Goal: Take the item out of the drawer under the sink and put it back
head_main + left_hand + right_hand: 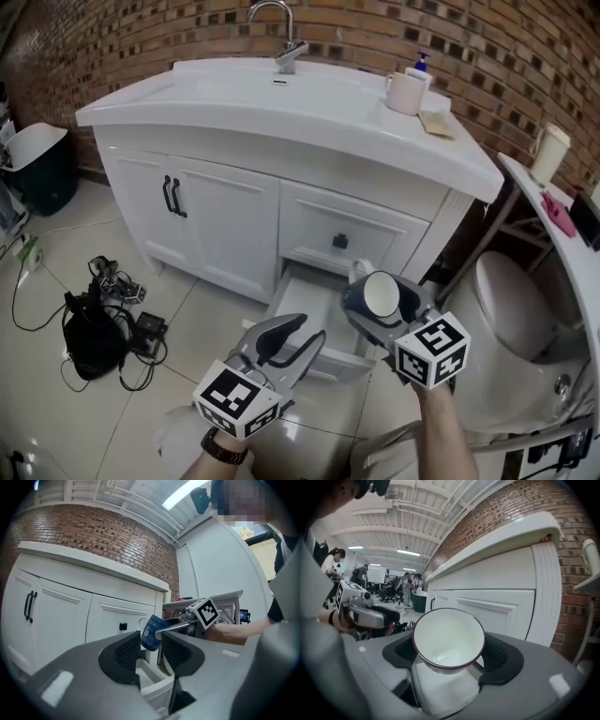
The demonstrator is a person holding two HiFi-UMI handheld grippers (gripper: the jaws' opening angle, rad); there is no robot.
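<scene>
A blue mug with a white inside is tilted above the open bottom drawer of the white sink cabinet. My right gripper is shut on it, and in the right gripper view the mug fills the space between the jaws of the right gripper. My left gripper is open and holds nothing, low in front of the drawer's front edge. In the left gripper view, the mug and right gripper show beyond the spread jaws of the left gripper, above the drawer.
A shut drawer with a black knob is above the open one. Double doors are to its left. A cream cup and a soap bottle stand on the counter. A toilet is to the right, and a black bag with cables lies on the floor to the left.
</scene>
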